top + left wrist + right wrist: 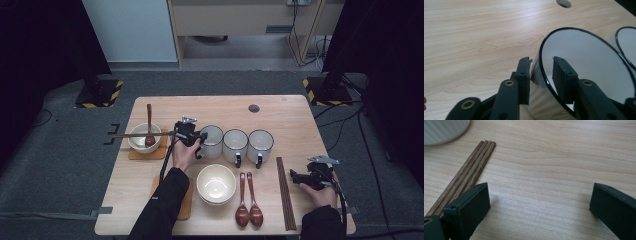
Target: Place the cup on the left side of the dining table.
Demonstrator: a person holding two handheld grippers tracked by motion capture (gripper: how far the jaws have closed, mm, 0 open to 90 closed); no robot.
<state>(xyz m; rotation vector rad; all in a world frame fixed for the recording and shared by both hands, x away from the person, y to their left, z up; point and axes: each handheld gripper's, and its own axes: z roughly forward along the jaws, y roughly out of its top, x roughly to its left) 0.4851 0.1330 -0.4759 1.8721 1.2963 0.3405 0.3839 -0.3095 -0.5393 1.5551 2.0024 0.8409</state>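
Pale wood makes up the worktop you are working over, and it carries a crowded setting. At the far left a bowl sits on a mat with a spoon standing in it. A second bowl lies near you at the middle, two spoons just right of it, and a bundle of chopsticks right of those.

Three white mugs stand in a row across the middle. Your left gripper is at the leftmost mug, the thing in hand. In the left gripper view one jaw sits outside the wall and the other inside, straddling the black rim of that mug. The pads look close to the wall but not clearly pressed on it.

Your right gripper rests at the near right with its jaws wide apart and nothing between them, the chopsticks just to its left.

A thin wall gripped at one point may let the mug swing or slip once lifted. The middle mug stands just beside it, so a tilt could knock that one.
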